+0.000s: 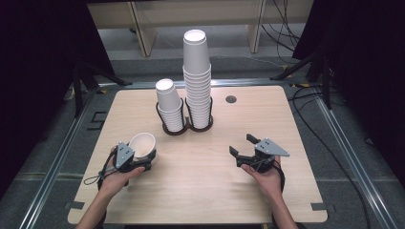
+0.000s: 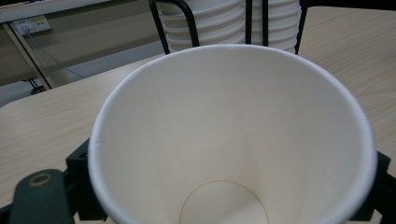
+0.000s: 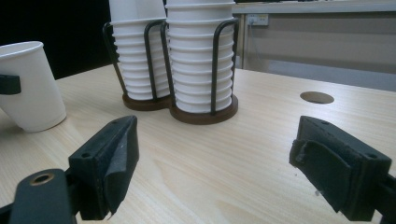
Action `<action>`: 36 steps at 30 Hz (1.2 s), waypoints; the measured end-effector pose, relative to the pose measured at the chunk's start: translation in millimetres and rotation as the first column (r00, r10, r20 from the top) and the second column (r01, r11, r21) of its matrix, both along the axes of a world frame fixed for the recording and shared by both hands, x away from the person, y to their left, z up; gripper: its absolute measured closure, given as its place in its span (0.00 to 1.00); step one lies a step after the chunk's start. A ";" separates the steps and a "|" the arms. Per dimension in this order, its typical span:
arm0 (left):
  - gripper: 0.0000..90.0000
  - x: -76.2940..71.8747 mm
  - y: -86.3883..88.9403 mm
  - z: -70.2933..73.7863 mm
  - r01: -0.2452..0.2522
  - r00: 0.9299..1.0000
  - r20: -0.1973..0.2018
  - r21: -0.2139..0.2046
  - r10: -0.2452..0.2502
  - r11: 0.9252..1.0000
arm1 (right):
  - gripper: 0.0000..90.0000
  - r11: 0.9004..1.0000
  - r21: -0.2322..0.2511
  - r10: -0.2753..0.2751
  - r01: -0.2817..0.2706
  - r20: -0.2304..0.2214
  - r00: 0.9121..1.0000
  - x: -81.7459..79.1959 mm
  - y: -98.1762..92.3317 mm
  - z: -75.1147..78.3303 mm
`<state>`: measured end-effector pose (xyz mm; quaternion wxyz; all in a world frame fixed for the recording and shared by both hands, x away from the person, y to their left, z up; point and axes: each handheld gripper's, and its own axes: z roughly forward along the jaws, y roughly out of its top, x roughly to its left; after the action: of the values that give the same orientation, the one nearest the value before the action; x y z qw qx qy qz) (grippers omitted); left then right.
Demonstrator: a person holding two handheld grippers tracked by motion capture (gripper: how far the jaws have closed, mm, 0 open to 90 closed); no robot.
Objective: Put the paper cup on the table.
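The left gripper point(image 1: 145, 160) clamps a tilted paper cup point(image 1: 143, 144) at the table's point(image 1: 200, 191) near-left, mouth leaning back toward the hand; the right gripper point(image 1: 242, 145) gapes empty, well apart.

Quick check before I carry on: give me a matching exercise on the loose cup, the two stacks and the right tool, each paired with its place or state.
Things:
1. single paper cup
2. taller cup stack
3. shorter cup stack
4. right tool

Places or states:
A. open over bare table, nothing between the jaws
B. left ring of the black wire holder
C. gripped by the left tool, mouth upward
D. right ring of the black wire holder

Pairs: 1-C, 2-D, 3-B, 4-A
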<state>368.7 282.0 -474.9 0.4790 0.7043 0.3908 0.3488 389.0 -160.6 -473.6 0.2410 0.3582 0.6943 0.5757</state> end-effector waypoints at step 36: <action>0.00 -31.6 27.3 0.1 -0.048 0.998 0.036 -0.075 0.051 0.996 | 0.17 1.000 -0.002 0.000 0.000 0.004 1.000 0.3 1.1 -1.7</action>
<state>337.1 309.2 -474.8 0.5032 0.6694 0.4116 0.3594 389.3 -159.5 -475.3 0.2427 0.3568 0.6944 0.5758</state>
